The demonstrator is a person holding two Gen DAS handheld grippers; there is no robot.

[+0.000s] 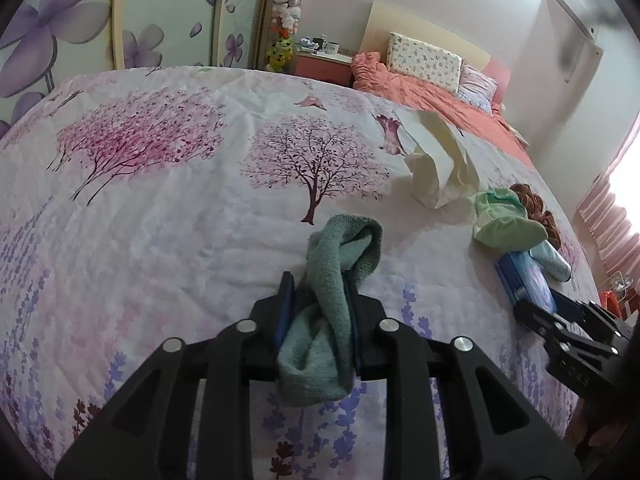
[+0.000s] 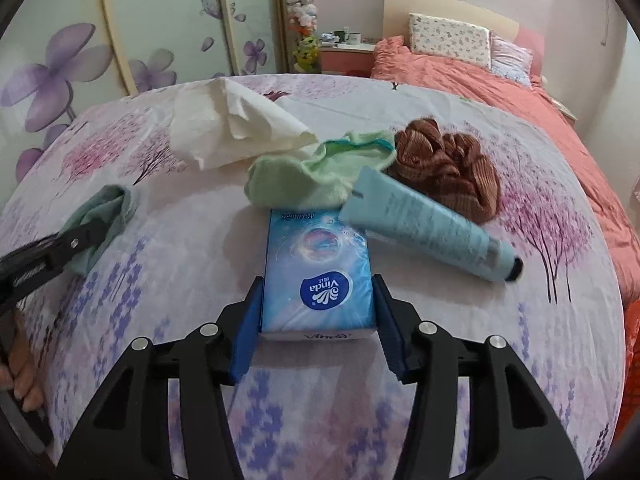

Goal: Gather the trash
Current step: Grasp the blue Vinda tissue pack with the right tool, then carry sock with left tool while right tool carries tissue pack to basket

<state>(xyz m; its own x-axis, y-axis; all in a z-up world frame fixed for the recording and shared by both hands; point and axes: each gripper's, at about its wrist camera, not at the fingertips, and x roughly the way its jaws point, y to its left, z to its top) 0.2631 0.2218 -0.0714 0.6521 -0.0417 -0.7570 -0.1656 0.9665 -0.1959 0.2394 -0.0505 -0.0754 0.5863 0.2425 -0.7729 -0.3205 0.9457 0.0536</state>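
The left gripper point(image 1: 316, 300) pinches one grey-green sock point(image 1: 340, 264). The right gripper point(image 2: 318, 300) straddles one blue tissue pack point(image 2: 318, 276) on the bedspread point(image 2: 160, 248), pads alongside it. Beyond: one tube point(image 2: 428, 226), one pale-green sock point(image 2: 304, 172), one brown cloth point(image 2: 448, 164), one white paper bag point(image 2: 232, 128).

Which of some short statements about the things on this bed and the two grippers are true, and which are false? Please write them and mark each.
1. The left gripper is shut on a grey-green towel. True.
2. The blue Vinda tissue pack lies between the fingers of the right gripper. True.
3. The light blue tube stands upright on its cap. False: it lies flat on the floral bedspread, beside the tissue pack.
4. The brown cloth is held by a gripper. False: it lies loose behind the tube.
5. The cream tissue paper lies beyond the pale green cloth. True.
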